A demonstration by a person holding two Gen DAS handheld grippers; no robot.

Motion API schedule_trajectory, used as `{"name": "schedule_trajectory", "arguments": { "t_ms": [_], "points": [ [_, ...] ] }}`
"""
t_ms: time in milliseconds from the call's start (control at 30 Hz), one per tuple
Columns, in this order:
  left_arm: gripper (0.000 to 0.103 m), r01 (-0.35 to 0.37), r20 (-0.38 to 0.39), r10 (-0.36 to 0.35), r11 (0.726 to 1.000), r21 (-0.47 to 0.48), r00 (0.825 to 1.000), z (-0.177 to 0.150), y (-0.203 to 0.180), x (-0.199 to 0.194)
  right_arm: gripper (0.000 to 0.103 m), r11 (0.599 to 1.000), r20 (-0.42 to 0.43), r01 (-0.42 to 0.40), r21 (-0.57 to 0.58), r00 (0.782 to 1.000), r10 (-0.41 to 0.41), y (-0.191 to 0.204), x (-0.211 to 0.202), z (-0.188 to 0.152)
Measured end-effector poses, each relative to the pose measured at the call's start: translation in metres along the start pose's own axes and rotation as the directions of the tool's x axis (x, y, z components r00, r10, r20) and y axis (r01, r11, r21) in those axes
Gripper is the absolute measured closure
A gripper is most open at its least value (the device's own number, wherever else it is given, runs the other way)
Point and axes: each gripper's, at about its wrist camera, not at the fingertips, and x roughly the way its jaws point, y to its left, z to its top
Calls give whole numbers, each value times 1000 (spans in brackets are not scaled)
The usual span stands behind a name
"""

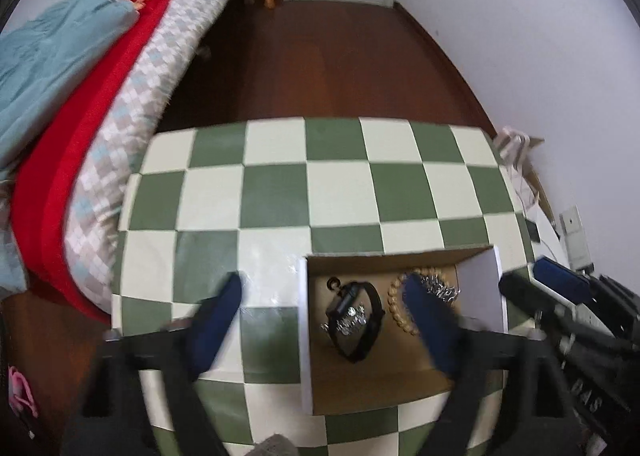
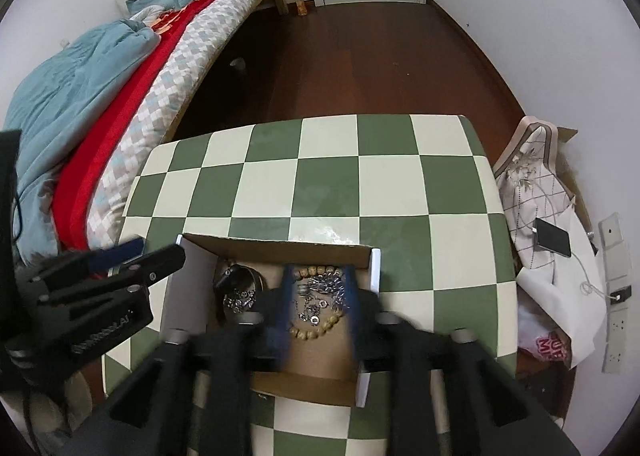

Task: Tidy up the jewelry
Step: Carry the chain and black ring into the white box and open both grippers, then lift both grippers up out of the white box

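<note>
Open right gripper (image 2: 316, 312) over beaded bracelet (image 2: 320, 326), cardboard box (image 2: 280, 246)

Right gripper (image 2: 318, 308) open over cardboard box (image 2: 280, 246), fingers straddling silver chain (image 2: 324, 288) and bead bracelet (image 2: 320, 330).

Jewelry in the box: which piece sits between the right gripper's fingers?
The wooden bead bracelet with the silver chain piled inside its loop; the black watch lies left, outside the fingers.
</note>
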Motion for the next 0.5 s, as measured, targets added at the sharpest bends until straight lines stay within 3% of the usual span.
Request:
{"name": "schedule_trajectory", "arguments": {
  "t_ms": [67, 100, 133, 167, 233, 500],
  "points": [
    [13, -31, 10, 31, 1000, 2, 999, 0, 1, -5, 38, 1000, 1, 22, -16, 1000, -22, 2, -5, -3],
    [6, -48, 13, 48, 999, 4, 999, -1, 2, -6, 35, 999, -3, 32, -24, 999, -32, 3, -7, -5],
    [1, -60, 19, 60, 998, 5, 998, -2, 3, -7, 26, 999, -8, 42, -28, 999, -42, 4, -8, -6],
    [1, -80, 33, 80, 997, 5, 996, -5, 4, -10, 14, 998, -12, 58, -32, 998, -58, 5, -9, -9],
    [0, -105, 54, 104, 994, 5, 993, -11, 7, -15, 4, 995, -18, 84, -48, 996, -85, 8, -11, -16],
    [0, -180, 102, 180, 984, -6, 978, -43, 18, -25, 0, 989, -51, 144, -45, 988, -146, 10, -6, -55]
  ]
}}
